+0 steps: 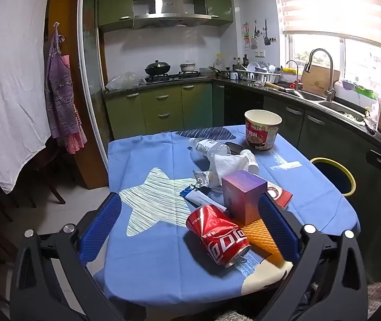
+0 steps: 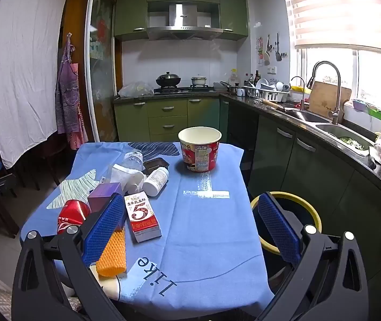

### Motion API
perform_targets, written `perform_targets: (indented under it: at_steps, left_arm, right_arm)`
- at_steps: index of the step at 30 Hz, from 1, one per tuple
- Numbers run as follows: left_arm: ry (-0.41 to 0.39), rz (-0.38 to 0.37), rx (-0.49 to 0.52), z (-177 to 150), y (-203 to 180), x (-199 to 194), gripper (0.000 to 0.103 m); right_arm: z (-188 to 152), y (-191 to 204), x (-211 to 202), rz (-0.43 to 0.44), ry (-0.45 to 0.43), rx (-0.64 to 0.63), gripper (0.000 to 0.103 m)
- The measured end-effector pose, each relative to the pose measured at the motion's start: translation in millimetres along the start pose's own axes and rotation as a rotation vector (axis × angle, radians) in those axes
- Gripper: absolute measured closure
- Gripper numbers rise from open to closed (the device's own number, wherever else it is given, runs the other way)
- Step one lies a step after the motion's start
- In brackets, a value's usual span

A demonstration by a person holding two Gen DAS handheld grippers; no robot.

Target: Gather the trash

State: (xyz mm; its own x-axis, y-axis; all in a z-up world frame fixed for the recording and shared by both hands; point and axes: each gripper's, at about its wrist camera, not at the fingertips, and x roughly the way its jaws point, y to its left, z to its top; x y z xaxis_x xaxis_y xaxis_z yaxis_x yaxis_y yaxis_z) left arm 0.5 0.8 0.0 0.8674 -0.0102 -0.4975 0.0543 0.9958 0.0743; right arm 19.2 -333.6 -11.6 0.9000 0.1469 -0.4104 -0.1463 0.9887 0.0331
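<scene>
Trash lies on a blue-clothed table (image 1: 142, 155). My left gripper (image 1: 189, 196) is open above the near edge. A crushed red cola can (image 1: 217, 236), an orange foam net (image 1: 262, 236) and a purple box (image 1: 244, 195) sit between and just beyond its fingers, untouched. Farther off are a tissue (image 1: 227, 164), a clear plastic bottle (image 1: 209, 147) and a noodle cup (image 1: 262, 129). My right gripper (image 2: 190, 198) is open over bare cloth. A milk carton (image 2: 142, 215) lies by its left finger, with a white pill bottle (image 2: 157, 180) and the noodle cup (image 2: 199, 148) beyond.
A dark bin with a yellow rim (image 2: 313, 214) stands on the floor beside the table's right edge, also visible as the bin (image 1: 348, 179) in the left wrist view. Green cabinets and a sink counter (image 2: 324, 123) run along the right. A small black tray (image 2: 155, 164) lies mid-table.
</scene>
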Motion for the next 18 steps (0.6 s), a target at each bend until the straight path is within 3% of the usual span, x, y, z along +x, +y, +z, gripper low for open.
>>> perform_targets:
  at_steps: [18]
  left_arm:
    - [0.002,-0.010,-0.009,-1.7,1.1,3.5,0.006]
  right_arm:
    - [-0.1,-1.3,2.6,0.001,0.011,-0.003,0.004]
